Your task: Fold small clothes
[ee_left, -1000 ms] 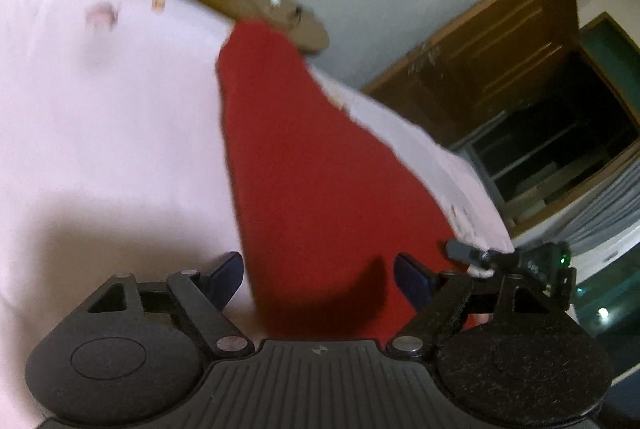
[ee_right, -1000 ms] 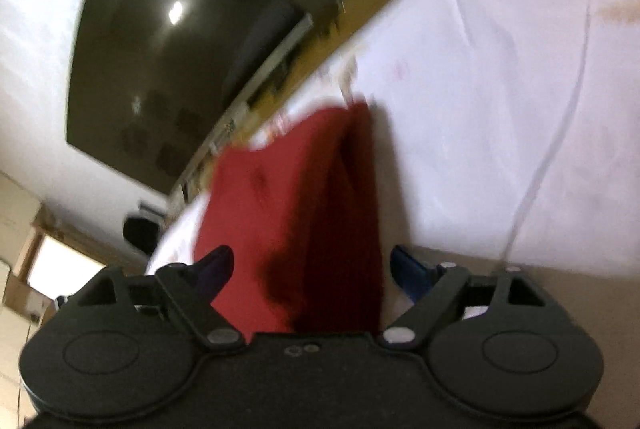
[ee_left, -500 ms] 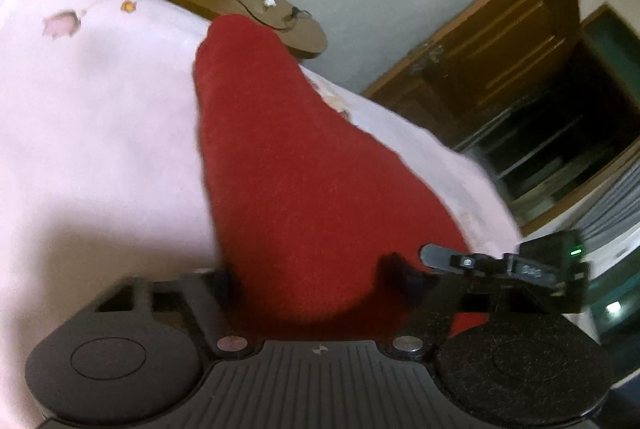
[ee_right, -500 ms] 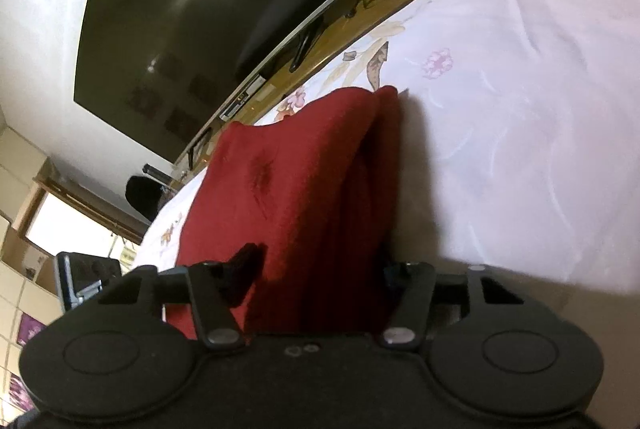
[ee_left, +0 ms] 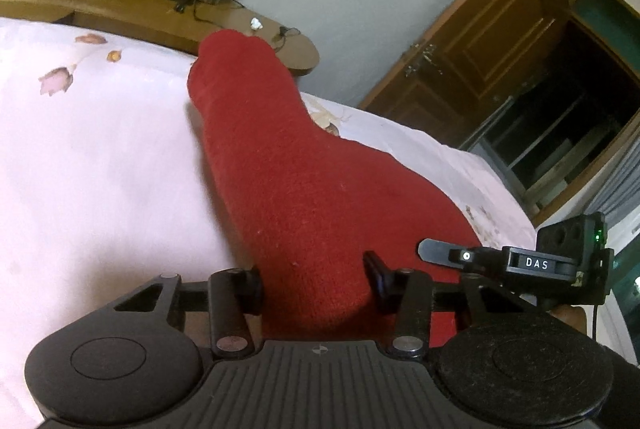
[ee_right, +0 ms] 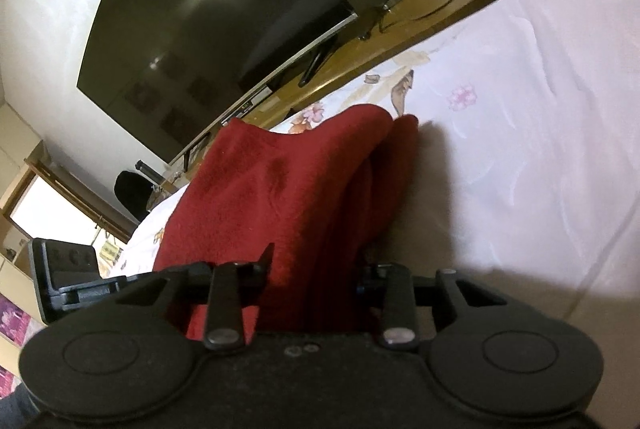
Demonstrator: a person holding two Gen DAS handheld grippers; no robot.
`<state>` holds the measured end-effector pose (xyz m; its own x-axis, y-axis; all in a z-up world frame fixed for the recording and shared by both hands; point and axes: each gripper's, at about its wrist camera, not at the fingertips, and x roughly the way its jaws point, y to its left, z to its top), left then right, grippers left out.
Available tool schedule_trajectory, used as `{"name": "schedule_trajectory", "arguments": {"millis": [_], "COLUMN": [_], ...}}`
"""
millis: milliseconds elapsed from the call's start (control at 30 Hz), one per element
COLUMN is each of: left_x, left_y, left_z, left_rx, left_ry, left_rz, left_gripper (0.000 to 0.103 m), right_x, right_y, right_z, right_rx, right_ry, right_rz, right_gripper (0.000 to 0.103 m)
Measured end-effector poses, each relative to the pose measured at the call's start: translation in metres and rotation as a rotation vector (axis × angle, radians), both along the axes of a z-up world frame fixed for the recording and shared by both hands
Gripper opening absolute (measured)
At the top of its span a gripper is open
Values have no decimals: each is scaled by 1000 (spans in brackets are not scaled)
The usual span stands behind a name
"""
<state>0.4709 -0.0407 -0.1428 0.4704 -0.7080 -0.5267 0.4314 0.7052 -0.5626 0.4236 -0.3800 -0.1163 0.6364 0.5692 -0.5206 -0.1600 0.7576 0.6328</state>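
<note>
A red knit garment (ee_left: 304, 197) lies bunched on the pale pink floral bedsheet (ee_left: 92, 165). My left gripper (ee_left: 316, 281) is shut on its near edge, the cloth squeezed between the two fingers. In the right wrist view the same red garment (ee_right: 288, 197) shows folded in layers, and my right gripper (ee_right: 316, 277) is shut on its near end. The right gripper's body (ee_left: 560, 261) shows at the right of the left wrist view, and the left one (ee_right: 64, 269) at the left of the right wrist view.
A wooden TV bench (ee_left: 168, 17) with cables runs along the bed's far side, with a large dark TV (ee_right: 216, 25) above it. A wooden door (ee_left: 492, 41) and a dark cabinet (ee_left: 576, 133) stand at the right. Bedsheet (ee_right: 532, 133) stretches to the right.
Both grippers have closed from open onto the near edge of the red garment. The views have tilted up a little, so more of the room shows.
</note>
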Motion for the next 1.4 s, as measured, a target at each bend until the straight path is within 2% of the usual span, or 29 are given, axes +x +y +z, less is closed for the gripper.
{"name": "schedule_trajectory", "arguments": {"millis": [333,567,833,1133,1400], "left_x": [-7,-24,-41,-53,-47], "left_y": [23,72,133,200,273], "left_z": [22,49,70,70,34], "left_rx": [-11,-4,-4,-1,-123], "left_ry": [-34,-67,-96,-75,34], "left_rz": [12,70,121,154,119], "left_gripper": [46,46,46,46,46], "right_x": [-13,-7,1,1,-1], "right_y": [11,49,98,150,204], "right_z": [18,32,52,55,42], "right_rx": [8,58,65,36,43], "right_ry": [-40,-99,-132,-114,-86], "right_rz": [9,52,110,140,154], "right_gripper": [33,33,33,33,32]}}
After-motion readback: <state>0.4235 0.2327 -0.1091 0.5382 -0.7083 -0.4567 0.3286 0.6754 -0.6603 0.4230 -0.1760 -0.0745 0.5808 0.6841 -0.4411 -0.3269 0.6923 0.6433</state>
